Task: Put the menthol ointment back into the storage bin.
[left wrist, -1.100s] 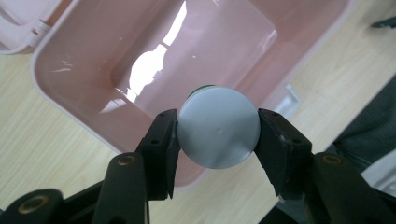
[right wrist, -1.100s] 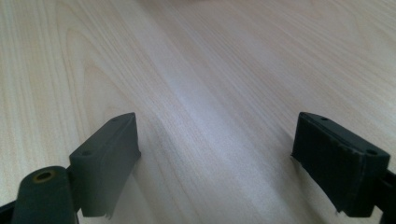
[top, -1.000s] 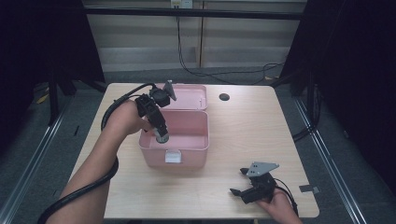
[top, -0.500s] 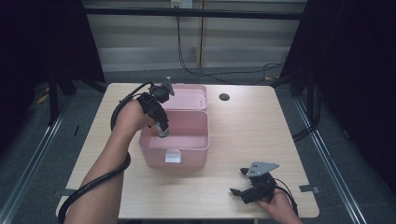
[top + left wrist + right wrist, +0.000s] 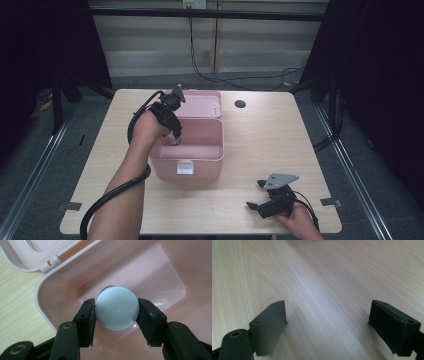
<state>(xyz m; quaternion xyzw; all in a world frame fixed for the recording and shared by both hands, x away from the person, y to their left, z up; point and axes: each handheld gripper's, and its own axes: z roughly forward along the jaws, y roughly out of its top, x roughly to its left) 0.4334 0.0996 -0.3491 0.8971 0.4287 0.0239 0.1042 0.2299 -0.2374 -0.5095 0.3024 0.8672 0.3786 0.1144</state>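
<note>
Down inside the open pink storage box [image 5: 200,150], near its left wall, the left gripper [image 5: 117,312] is clamped on a bottle with a pale blue round cap [image 5: 117,308], one jaw on each side. Well apart, the right gripper [image 5: 261,195] rests low on the wooden table [image 5: 280,145], jaws spread wide with nothing between.

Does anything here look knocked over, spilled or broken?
Nothing stands out. The pink box sits square on the table, lid open flat behind it. The left gripper grips a white-capped container inside the box; the right gripper rests open.
</note>
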